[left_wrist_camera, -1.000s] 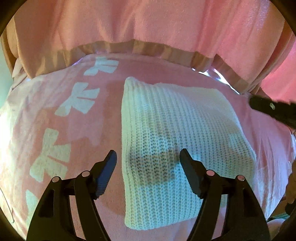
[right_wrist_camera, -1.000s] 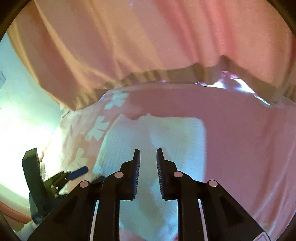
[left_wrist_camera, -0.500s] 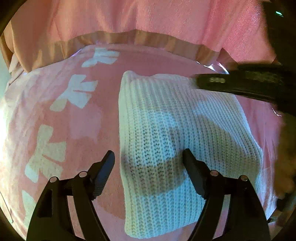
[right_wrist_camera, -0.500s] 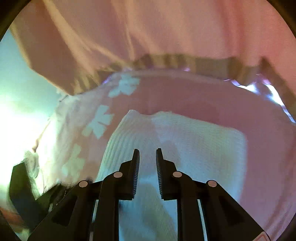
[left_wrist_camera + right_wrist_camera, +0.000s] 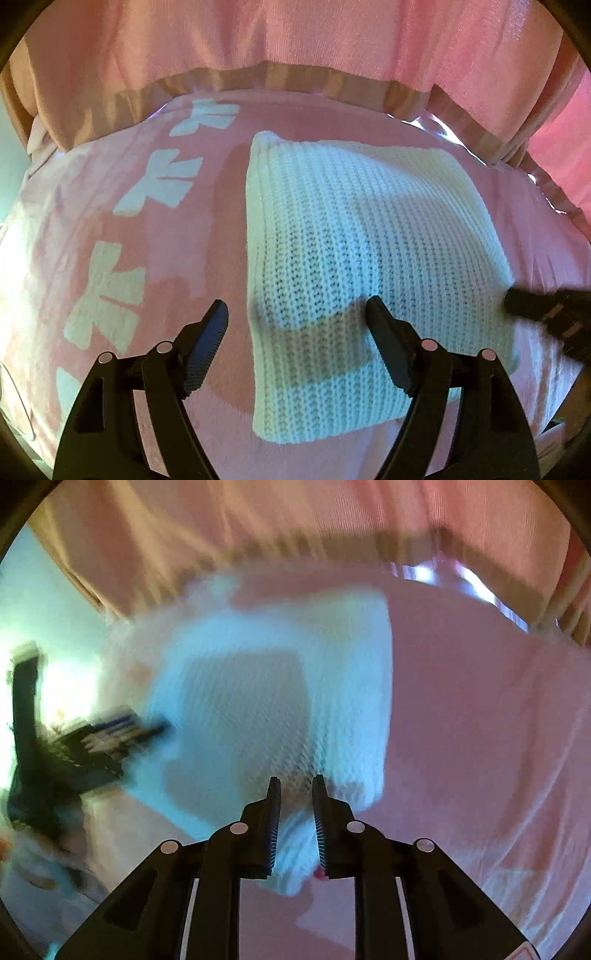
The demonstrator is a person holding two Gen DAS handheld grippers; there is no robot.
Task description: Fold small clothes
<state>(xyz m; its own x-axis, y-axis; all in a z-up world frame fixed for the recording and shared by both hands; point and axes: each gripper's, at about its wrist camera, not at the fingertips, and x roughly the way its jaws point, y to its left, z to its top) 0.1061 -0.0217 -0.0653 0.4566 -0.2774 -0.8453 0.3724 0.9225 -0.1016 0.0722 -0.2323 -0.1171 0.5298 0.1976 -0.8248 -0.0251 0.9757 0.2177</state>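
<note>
Left wrist: folded knit (image 5: 354, 236) edges lie straight.

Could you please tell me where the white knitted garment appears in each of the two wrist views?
Left wrist view: the white knitted garment fills centre and right, folded into a rectangle; the left gripper stands open across its left edge.
Right wrist view: it lies centre-left, blurred, reaching between the narrow-set fingers of the right gripper.
Shared landmark: the pink blanket with white bow shapes.
</note>
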